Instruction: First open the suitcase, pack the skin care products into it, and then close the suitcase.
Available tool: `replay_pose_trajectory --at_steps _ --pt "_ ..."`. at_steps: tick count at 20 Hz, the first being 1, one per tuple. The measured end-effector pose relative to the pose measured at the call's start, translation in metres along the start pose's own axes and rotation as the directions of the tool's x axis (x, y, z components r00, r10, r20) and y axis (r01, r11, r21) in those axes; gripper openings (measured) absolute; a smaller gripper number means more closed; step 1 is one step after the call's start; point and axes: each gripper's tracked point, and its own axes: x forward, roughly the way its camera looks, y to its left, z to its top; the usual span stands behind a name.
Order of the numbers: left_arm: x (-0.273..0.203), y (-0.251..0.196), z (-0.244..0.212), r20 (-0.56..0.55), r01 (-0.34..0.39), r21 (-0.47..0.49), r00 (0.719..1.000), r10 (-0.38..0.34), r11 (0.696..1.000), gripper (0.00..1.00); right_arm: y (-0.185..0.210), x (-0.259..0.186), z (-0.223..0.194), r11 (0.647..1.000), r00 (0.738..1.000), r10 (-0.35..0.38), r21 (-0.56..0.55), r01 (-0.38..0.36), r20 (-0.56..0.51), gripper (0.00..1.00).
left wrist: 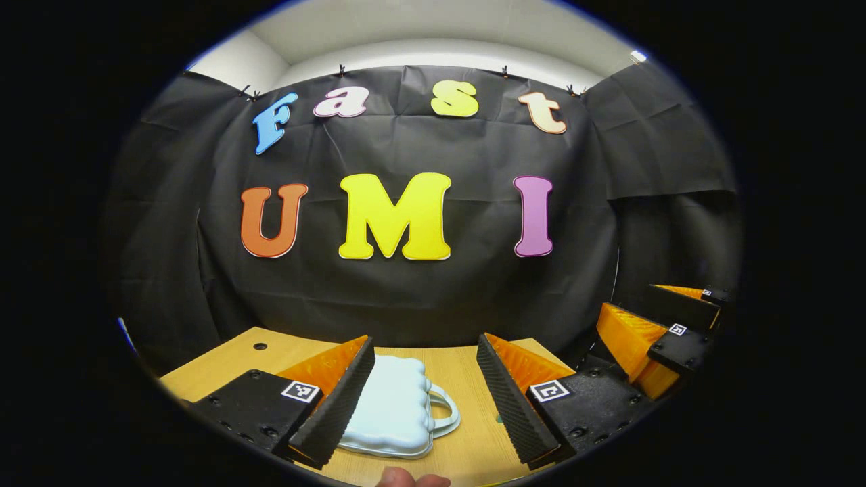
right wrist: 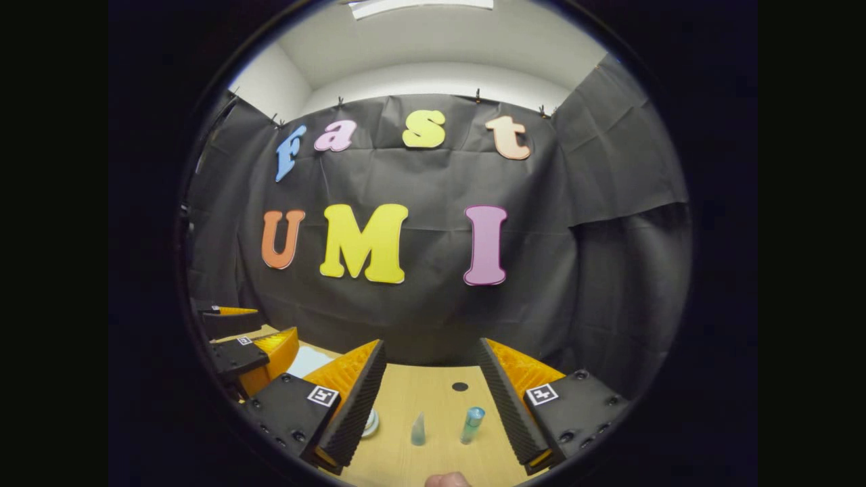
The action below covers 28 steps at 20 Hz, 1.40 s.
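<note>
A small pale blue suitcase (left wrist: 396,409) lies flat and closed on the wooden table (left wrist: 460,368), its handle (left wrist: 443,412) pointing right. My left gripper (left wrist: 426,399) hangs open above it, the left finger overlapping the case's left side. In the right gripper view my right gripper (right wrist: 429,399) is open over a small clear cone-shaped tube (right wrist: 419,429) and a teal bottle (right wrist: 472,424) lying on the table. A round white jar (right wrist: 370,423) peeks out beside its left finger. A corner of the suitcase (right wrist: 308,360) appears at the left, past the left gripper (right wrist: 247,338).
The right gripper (left wrist: 666,335) appears at the right edge of the left gripper view. The table (right wrist: 433,389) has round holes (right wrist: 459,387), one also at its far left (left wrist: 260,345). Black cloth walls close the back. A fingertip (left wrist: 396,477) shows at the bottom.
</note>
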Motion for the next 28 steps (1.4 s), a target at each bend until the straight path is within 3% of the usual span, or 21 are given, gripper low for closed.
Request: replay_pose_trajectory --at_steps 10,14,16,18,21,24,28 --pt "0.005 -0.005 -0.018 -0.044 -0.006 0.016 0.999 0.007 1.000 0.97 -0.007 0.009 -0.013 1.000 0.999 0.027 0.003 -0.027 -0.023 0.82" --pt "0.016 -0.012 -0.056 -0.154 0.069 0.119 0.987 -0.050 0.991 0.97 -0.027 0.010 -0.024 1.000 0.999 0.016 -0.020 -0.017 -0.047 0.82" --pt "0.027 -0.019 -0.087 -0.246 0.157 0.234 0.964 -0.098 0.959 0.97 -0.045 0.008 -0.029 1.000 0.998 -0.006 -0.026 0.005 -0.057 0.82" --pt "0.036 -0.018 -0.126 -0.360 0.256 0.375 0.926 -0.115 0.891 0.98 -0.063 0.005 -0.036 0.999 0.997 -0.031 -0.030 0.029 -0.070 0.82" --pt "0.049 -0.023 -0.177 -0.495 0.390 0.525 0.863 -0.102 0.756 0.96 -0.084 0.000 -0.041 0.997 0.994 -0.066 -0.040 0.063 -0.085 0.82" --pt "0.068 -0.022 -0.214 -0.601 0.513 0.623 0.797 -0.059 0.591 0.96 -0.106 -0.005 -0.045 0.994 0.991 -0.100 -0.050 0.096 -0.090 0.81" --pt "0.096 -0.023 -0.239 -0.639 0.585 0.710 0.769 0.009 0.391 0.94 -0.133 -0.012 -0.048 0.985 0.984 -0.156 -0.085 0.148 -0.089 0.82"
